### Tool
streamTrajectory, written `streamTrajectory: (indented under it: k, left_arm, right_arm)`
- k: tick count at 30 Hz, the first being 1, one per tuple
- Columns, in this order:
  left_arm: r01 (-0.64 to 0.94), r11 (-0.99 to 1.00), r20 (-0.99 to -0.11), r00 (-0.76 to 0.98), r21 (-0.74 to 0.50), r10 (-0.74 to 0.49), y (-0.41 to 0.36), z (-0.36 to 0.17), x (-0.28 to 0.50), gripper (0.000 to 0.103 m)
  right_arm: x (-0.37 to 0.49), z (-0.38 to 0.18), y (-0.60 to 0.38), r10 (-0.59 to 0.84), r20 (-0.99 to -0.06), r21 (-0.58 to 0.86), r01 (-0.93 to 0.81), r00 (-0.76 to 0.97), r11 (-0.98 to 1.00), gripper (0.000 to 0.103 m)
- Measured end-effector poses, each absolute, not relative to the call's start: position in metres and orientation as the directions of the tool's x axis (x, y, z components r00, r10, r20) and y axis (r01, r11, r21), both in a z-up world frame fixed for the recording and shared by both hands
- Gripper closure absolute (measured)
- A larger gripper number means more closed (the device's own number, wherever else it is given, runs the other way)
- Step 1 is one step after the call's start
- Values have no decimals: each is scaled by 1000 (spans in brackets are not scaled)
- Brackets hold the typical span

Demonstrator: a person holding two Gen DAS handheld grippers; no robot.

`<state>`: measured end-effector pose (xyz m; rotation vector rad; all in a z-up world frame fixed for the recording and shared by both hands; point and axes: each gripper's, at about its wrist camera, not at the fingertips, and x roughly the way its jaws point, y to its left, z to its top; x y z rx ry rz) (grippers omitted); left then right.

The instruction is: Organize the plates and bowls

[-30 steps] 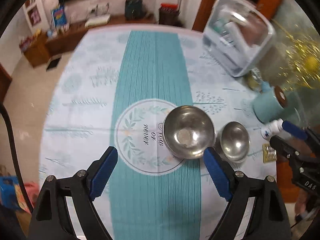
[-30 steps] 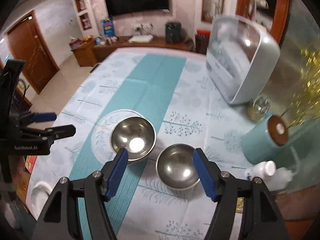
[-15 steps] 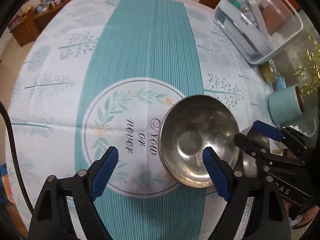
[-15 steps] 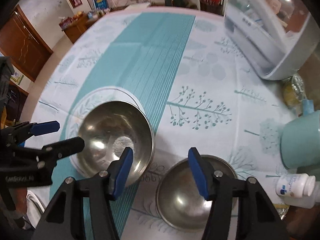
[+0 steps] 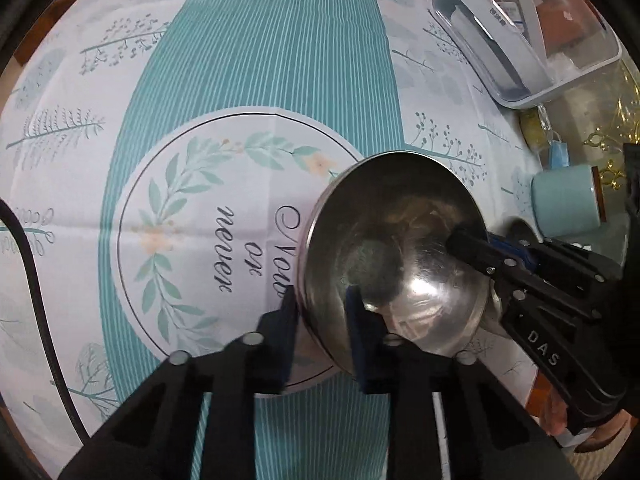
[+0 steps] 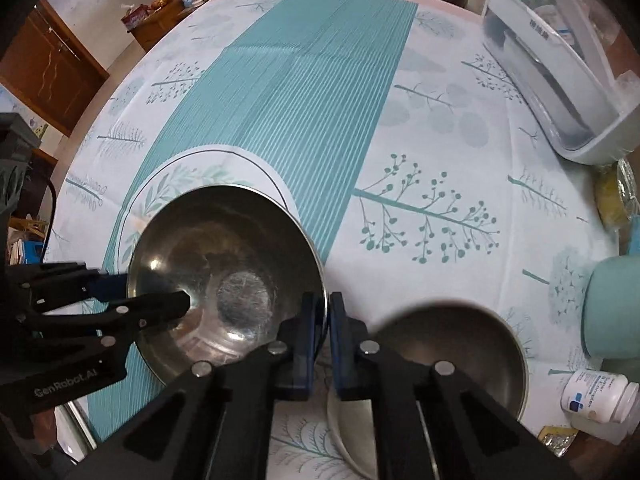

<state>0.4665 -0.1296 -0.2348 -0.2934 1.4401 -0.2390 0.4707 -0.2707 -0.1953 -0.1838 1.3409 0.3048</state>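
Risk of slip: large steel bowl (image 6: pixel 228 280) on tabletop (image 6: pixel 320 100), rim just clamped on opposite sides by left gripper (image 5: pixel 320 316) and right gripper (image 6: pixel 327 312); thin polished rim, uneven lift could tilt it; small bowl (image 6: pixel 452 356) just beside, easily knocked.

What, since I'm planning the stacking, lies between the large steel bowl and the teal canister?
The small steel bowl, seen in the right wrist view.

I'm in a home's living and dining room. My tablecloth (image 6: pixel 420 128), printed with teal trees, covers a dining table. Beyond the table's far edge stand a low wooden sideboard (image 6: pixel 160 20) crowded with small household clutter, a wall with sockets, and a brown wooden door (image 6: pixel 52 76) at its left.
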Motion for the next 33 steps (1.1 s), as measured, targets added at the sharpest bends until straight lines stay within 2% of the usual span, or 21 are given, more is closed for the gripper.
streamTrajectory:
  k: [6,16,23,33]
  left_arm:
    - [-6,935,-926,139,-355,-350,-126,-219,455,90]
    - [93,939,-922,184,-330,-342,-134,-151,400,90]
    - [154,945,-931,189,-287,-313,-145,-113,329,89]
    - [196,942,-936,176,-271,-305,-153,-87,213,89]
  right_arm:
    - [467,-187,-278,142,-972,88,-275,185,957,98]
    - [413,-125,-292,221,-946,153,-274,237,950,97]
    - [350,-99,-303,250,-941,190,-255,227,948,97]
    - [227,-79,-315,274,-940,216,-263,204,940,96]
